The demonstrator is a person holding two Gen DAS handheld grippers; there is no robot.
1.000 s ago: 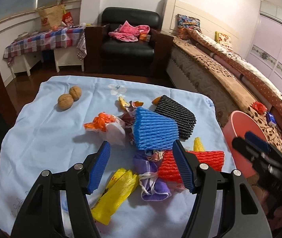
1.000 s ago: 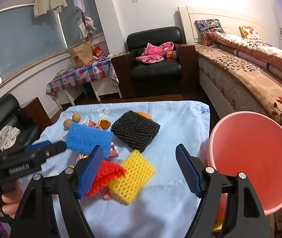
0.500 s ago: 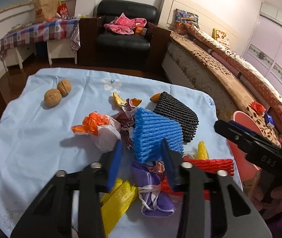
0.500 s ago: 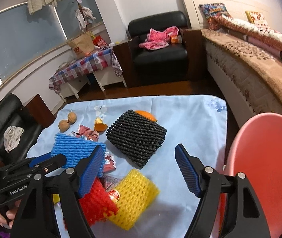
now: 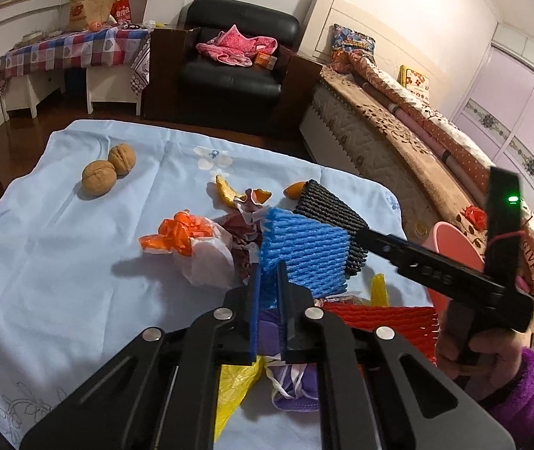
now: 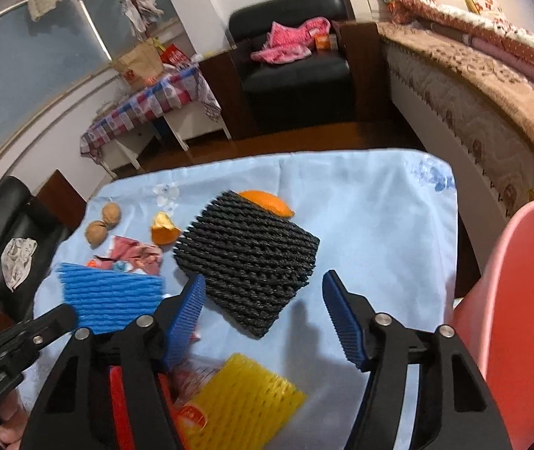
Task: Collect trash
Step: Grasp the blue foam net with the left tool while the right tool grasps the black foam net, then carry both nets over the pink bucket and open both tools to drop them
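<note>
On the light blue tablecloth [image 5: 60,262] lies a heap of trash. My left gripper [image 5: 268,268] is closing its jaws on the near edge of the blue foam net [image 5: 304,251], and the pads pinch it. In the right wrist view my right gripper [image 6: 263,279] hovers over the near corner of the black foam net [image 6: 246,258]. Its jaws are closing, wide apart, and the pads touch nothing. A yellow foam net [image 6: 244,397] and a red foam net [image 5: 379,318] lie nearer to me. The pink bin [image 6: 522,300] stands at the table's right edge.
Two walnuts [image 5: 105,172] sit at the far left of the cloth. An orange-and-white bag [image 5: 199,247], a yellow bag [image 5: 235,386], a purple wrapper [image 5: 297,393] and orange peel [image 6: 267,202] lie around the nets. A black armchair [image 5: 236,56] and a bed [image 5: 398,142] stand beyond.
The left jaws went from wide open to pinched on the blue foam net's edge. The right gripper moved forward and down over the black net, its jaws narrowing slightly.
</note>
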